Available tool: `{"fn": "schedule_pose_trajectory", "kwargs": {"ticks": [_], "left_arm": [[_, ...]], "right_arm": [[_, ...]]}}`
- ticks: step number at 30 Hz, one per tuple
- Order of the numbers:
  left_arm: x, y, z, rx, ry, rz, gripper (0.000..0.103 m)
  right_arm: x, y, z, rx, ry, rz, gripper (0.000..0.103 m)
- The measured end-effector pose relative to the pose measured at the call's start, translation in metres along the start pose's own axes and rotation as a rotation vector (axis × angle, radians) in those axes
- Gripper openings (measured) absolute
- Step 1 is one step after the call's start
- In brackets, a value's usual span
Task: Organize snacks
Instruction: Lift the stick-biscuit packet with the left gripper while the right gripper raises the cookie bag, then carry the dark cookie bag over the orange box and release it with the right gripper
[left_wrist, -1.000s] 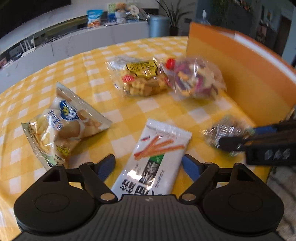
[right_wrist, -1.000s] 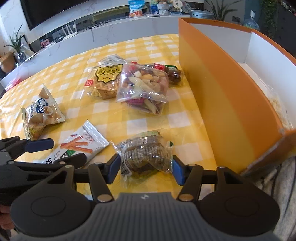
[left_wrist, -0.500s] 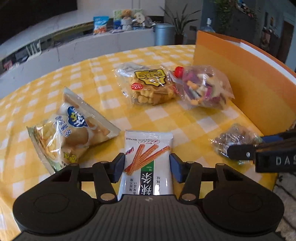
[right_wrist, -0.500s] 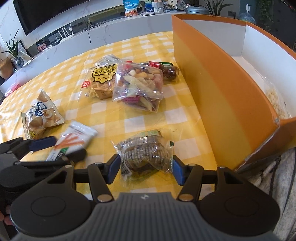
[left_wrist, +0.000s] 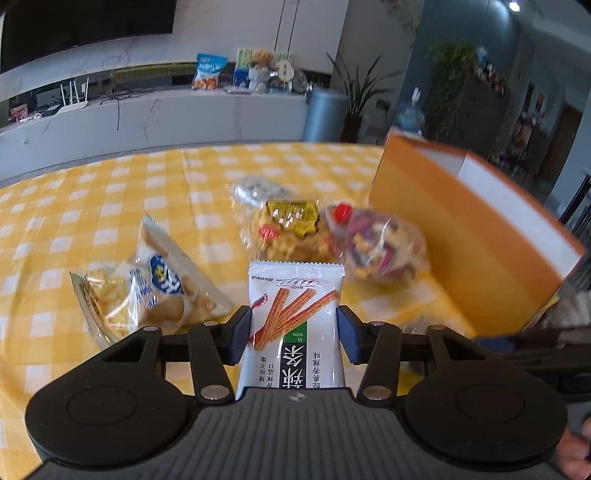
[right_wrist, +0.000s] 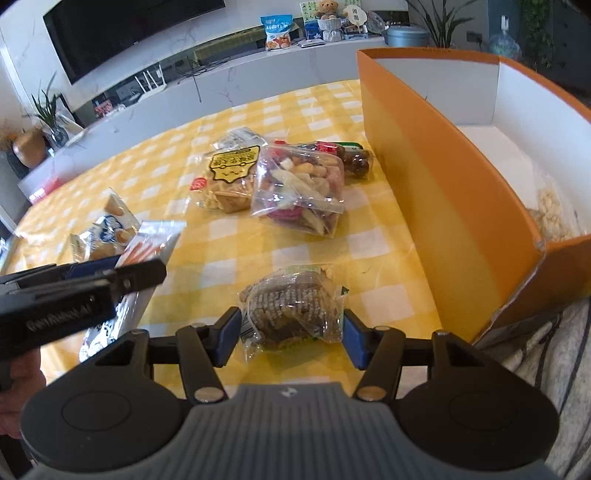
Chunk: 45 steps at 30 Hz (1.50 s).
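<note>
Left gripper (left_wrist: 293, 334), spread wide around the white foil packet of orange spicy sticks (left_wrist: 295, 325) a second ago, now has its blue pads pressed on the packet's two long edges. The packet stands clear of the yellow-and-white checked tablecloth (left_wrist: 110, 206), top seam tipped up, so it reads as lifted. Left-wrist view has swung up too: more of the back wall and counter shows than before, table lower in frame.

Meaning for the task: pick done on the left side; judged next step is carrying it across to the orange cardboard box with white lining (right_wrist: 461, 206), which sits at the table's right edge and already holds a clear bag of pale snacks against its near inner wall.

Right gripper (right_wrist: 291, 332) unchanged from a second ago: pads pinch a clear bag of dark ridged biscuits (right_wrist: 291, 310) from both sides, bag looks to rest on the cloth, just beside the box's long orange wall.

Pose: left gripper angled moderately downward, packet pointing away from the camera; in the right-wrist view its black body crosses in from the left edge, a hand partly visible behind. Right gripper pitched more steeply down, low over the cloth.

Left on the table: crinkled clear bag of pale puffs with blue logo (left_wrist: 147, 291), clear bag of crackers with yellow label (right_wrist: 231, 181), zip bag of mixed dried fruit (right_wrist: 299, 192), small pack of dark round sweets (right_wrist: 352, 157) behind it, near the box corner
</note>
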<state>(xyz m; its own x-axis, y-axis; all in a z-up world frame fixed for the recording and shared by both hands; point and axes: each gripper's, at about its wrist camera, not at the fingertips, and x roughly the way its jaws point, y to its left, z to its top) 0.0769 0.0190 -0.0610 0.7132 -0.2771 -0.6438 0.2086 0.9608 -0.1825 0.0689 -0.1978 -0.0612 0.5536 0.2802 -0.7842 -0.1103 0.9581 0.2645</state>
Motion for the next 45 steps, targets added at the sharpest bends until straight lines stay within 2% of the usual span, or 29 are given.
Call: {"fn": "schedule_pose_trajectory", "kwargs": {"ticks": [4, 14, 17, 21, 26, 30, 35, 40, 43, 45], "left_arm": [[-0.007, 0.0, 0.006, -0.019, -0.024, -0.017, 0.057], [-0.01, -0.009, 0.018, -0.021, -0.051, -0.05, 0.057], [-0.011, -0.016, 0.029, -0.027, -0.076, -0.056, 0.057], [-0.008, -0.026, 0.041, -0.033, -0.065, -0.072, 0.057], [-0.002, -0.033, 0.047, -0.043, -0.058, -0.143, 0.057], [0.009, -0.039, 0.056, -0.04, -0.038, -0.175, 0.057], [0.023, -0.049, 0.063, -0.026, -0.023, -0.184, 0.057], [0.033, -0.062, 0.064, 0.008, -0.006, -0.181, 0.057], [0.037, -0.069, 0.065, 0.033, 0.001, -0.174, 0.057], [0.038, -0.074, 0.064, 0.046, 0.005, -0.159, 0.057]], "right_arm": [[-0.008, -0.002, 0.003, 0.032, 0.004, 0.067, 0.057], [-0.056, -0.015, 0.015, 0.067, -0.091, 0.165, 0.057], [-0.07, -0.026, 0.019, 0.102, -0.128, 0.186, 0.057], [-0.095, -0.056, 0.032, 0.173, -0.195, 0.209, 0.057], [-0.12, -0.103, 0.05, 0.263, -0.289, 0.14, 0.057], [-0.116, -0.132, 0.071, 0.297, -0.323, 0.056, 0.057], [-0.073, -0.154, 0.1, 0.296, -0.211, -0.033, 0.057], [-0.032, -0.14, 0.11, 0.184, -0.115, -0.176, 0.057], [-0.023, -0.13, 0.111, 0.114, -0.11, -0.235, 0.058], [-0.022, -0.127, 0.112, 0.091, -0.113, -0.234, 0.063]]}}
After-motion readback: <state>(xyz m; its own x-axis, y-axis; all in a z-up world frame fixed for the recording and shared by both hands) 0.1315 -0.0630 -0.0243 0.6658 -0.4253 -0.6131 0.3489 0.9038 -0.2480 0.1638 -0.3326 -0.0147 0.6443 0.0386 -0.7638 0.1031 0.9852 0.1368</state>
